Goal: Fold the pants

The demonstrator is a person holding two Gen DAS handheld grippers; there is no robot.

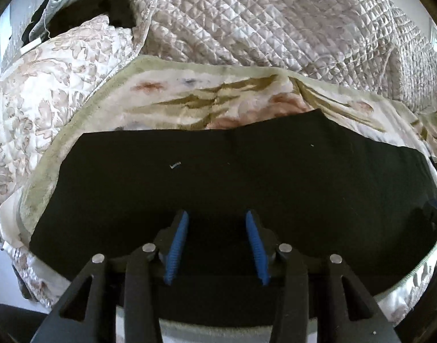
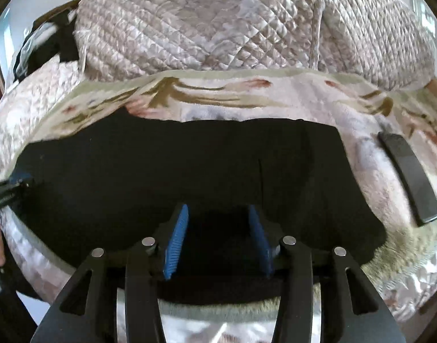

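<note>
While pants [image 1: 218, 177] lie flat along blanket's [image 1: 189, 91] near edge, left gripper [image 1: 217, 245], right gripper [image 2: 218, 243] gape empty above; next: pinch near hem, fold across.

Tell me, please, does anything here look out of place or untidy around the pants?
A black remote-like bar lies on the floral blanket just right of the black pants, unrelated to folding. A pale lint scrap sits on the pants. Otherwise they lie flat.

Black pants [image 1: 232, 177] (plain, lint-flecked), spread flat, wide across floral blanket [image 1: 189, 91]
</note>
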